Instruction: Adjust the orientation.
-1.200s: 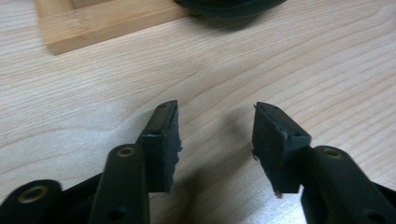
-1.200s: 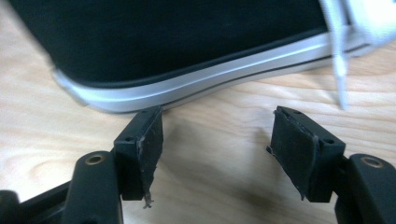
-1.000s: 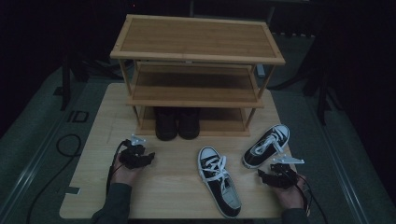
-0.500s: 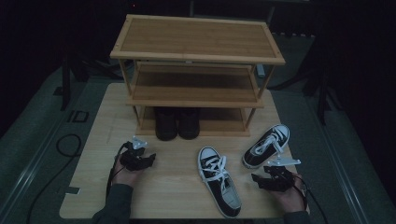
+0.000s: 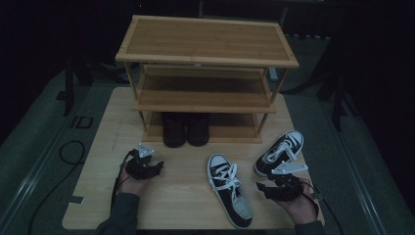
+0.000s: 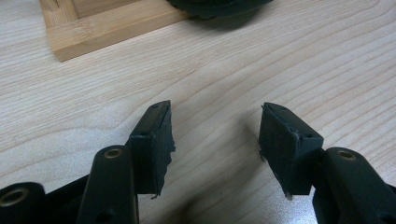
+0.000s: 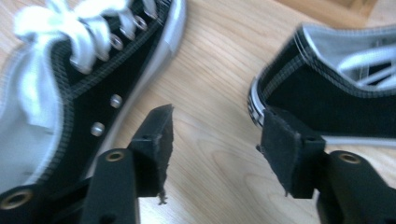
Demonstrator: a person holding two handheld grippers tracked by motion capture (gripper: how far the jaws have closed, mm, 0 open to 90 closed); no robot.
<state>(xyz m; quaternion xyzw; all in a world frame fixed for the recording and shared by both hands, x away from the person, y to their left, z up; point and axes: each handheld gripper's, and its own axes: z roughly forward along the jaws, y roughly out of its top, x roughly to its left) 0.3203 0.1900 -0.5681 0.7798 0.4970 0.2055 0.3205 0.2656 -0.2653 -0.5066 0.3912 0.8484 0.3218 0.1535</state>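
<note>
Two black-and-white sneakers lie on the wooden table: one (image 5: pixel 229 190) in the middle front, toe toward me, and one (image 5: pixel 280 152) at the right, angled away. My right gripper (image 5: pixel 264 188) hovers between them. Its jaws have just been closing but stand open over bare wood (image 7: pixel 217 121), with the laced sneaker (image 7: pixel 56 88) to the left and the other's heel (image 7: pixel 327 93) to the right. My left gripper (image 5: pixel 155 169) stays low over the table at the left. Its jaws (image 6: pixel 217 116) have just been opening, with nothing between them.
A three-shelf wooden shoe rack (image 5: pixel 205 41) stands at the back of the table, with a dark pair of shoes (image 5: pixel 186 128) on its bottom shelf. The rack's base corner (image 6: pixel 70 32) lies just ahead of my left gripper. A cable (image 5: pixel 71 152) trails off the table's left.
My right gripper has risen slightly and shifted left toward the gap between the sneakers. The left hand and both sneakers have stayed put.
</note>
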